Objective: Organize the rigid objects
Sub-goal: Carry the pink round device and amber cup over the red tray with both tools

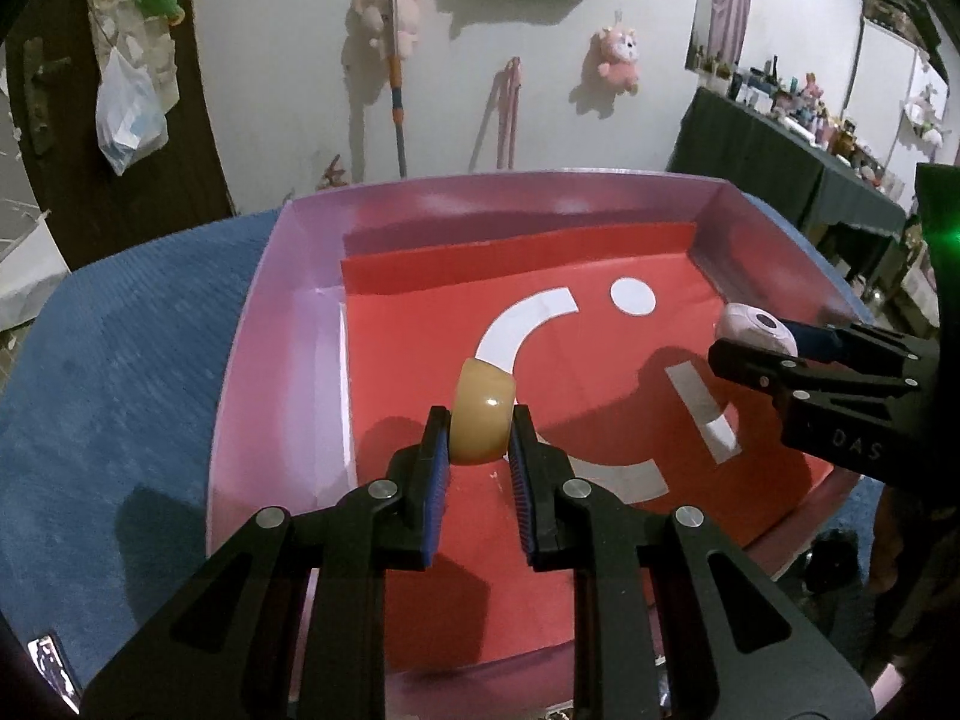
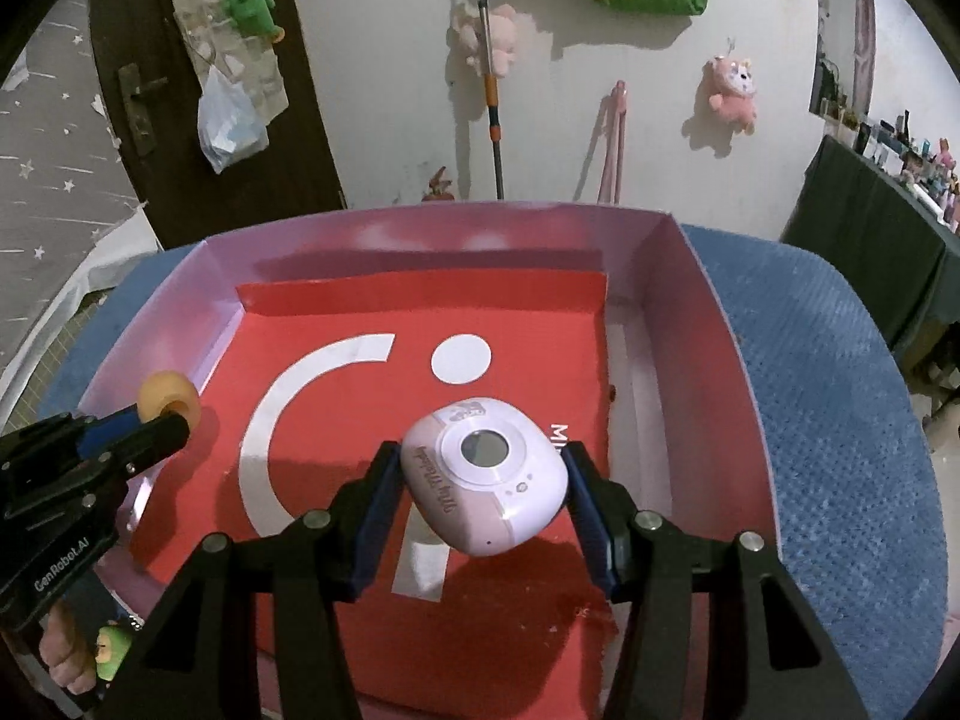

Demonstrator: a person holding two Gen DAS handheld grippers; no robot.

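While both grippers hover over the pink box (image 2: 714, 312), left gripper (image 1: 477, 438) clamps a tan wheel (image 1: 485, 411), right gripper (image 2: 480, 480) squeezes a pink gadget (image 2: 486, 474).

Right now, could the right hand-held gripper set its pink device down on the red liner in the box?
Probably yes: the right hand-held gripper holds the pink device above bare red liner; the left hand-held gripper with its tan ring is off to the side.

One pink box (image 2: 708, 300), one tan ring (image 1: 485, 414), one pink gadget (image 2: 489, 483), two grippers (image 1: 477, 468) (image 2: 483, 516)
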